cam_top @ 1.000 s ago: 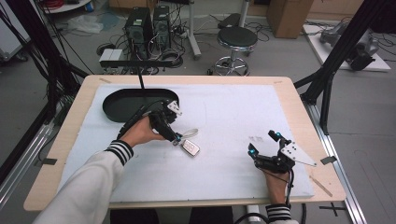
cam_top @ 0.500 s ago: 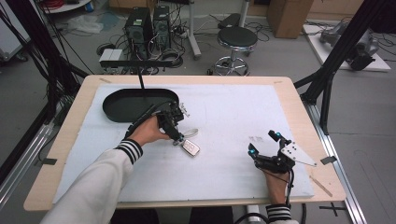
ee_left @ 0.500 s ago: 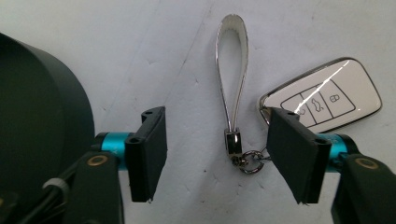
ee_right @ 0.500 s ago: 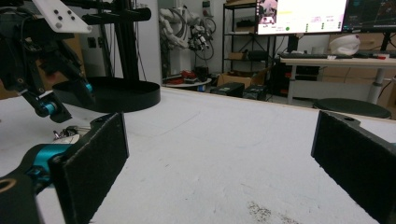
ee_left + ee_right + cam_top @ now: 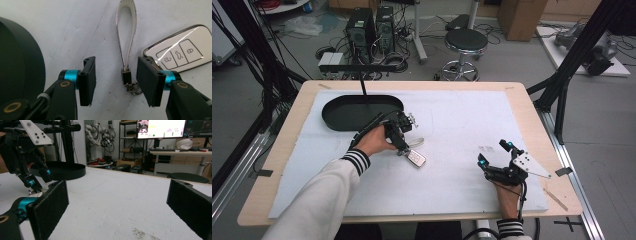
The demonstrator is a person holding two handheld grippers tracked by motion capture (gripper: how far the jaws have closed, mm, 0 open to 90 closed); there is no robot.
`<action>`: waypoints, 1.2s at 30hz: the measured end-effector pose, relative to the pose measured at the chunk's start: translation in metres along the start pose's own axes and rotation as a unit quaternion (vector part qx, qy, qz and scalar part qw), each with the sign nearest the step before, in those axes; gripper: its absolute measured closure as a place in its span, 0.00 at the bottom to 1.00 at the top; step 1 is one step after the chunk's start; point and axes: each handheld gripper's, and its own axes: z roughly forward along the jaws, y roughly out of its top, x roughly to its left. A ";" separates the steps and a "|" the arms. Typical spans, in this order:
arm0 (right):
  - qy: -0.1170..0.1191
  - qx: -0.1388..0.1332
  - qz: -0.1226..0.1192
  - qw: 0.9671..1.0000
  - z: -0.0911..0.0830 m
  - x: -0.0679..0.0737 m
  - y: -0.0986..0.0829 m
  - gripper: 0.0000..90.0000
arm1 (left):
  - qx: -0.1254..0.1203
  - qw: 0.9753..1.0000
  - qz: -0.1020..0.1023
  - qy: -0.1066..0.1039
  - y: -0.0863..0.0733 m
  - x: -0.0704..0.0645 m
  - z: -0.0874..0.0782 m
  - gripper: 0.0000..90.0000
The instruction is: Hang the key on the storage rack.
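Note:
A white car key fob (image 5: 178, 55) with three buttons lies flat on the white mat, also in the high view as the key fob (image 5: 416, 158). A grey strap loop (image 5: 127, 37) runs off its ring; the loop (image 5: 417, 143) points away from the fob. My left gripper (image 5: 116, 77) hovers open just above the mat, its jaws standing either side of the strap's metal clasp (image 5: 126, 76). From above, the left gripper (image 5: 402, 141) sits beside the black tray (image 5: 343, 115). My right gripper (image 5: 494, 154) rests open near the mat's front right, holding nothing.
The black oval tray (image 5: 17, 60) lies close on the left gripper's far side, and shows as the tray (image 5: 66, 171) in the right gripper view. A black post (image 5: 362, 82) rises behind it. Bare white mat (image 5: 462, 125) spreads between the two hands.
My left gripper has shifted slightly right and away from the person, toward the strap end of the key. The right gripper has stayed put.

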 end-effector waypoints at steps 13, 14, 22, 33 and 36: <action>-0.001 -0.002 -0.003 1.000 0.000 0.000 0.000 0.03 | 0.031 1.000 -0.001 -0.007 0.002 -0.001 0.009 0.65; -0.001 -0.002 -0.003 1.000 0.000 0.000 0.000 0.03 | 0.032 0.999 -0.002 -0.008 0.002 -0.002 0.009 0.65; 0.000 -0.003 -0.002 1.000 0.000 -0.001 0.000 0.03 | 0.043 0.999 -0.003 -0.011 0.003 -0.003 0.011 0.76; 0.000 -0.002 -0.001 1.000 0.000 0.000 0.000 0.03 | 0.056 0.998 -0.015 -0.021 0.006 -0.006 0.014 0.90; 0.000 -0.003 -0.002 1.000 0.000 -0.001 0.000 0.03 | 0.059 0.998 -0.022 -0.019 0.007 -0.006 0.013 0.90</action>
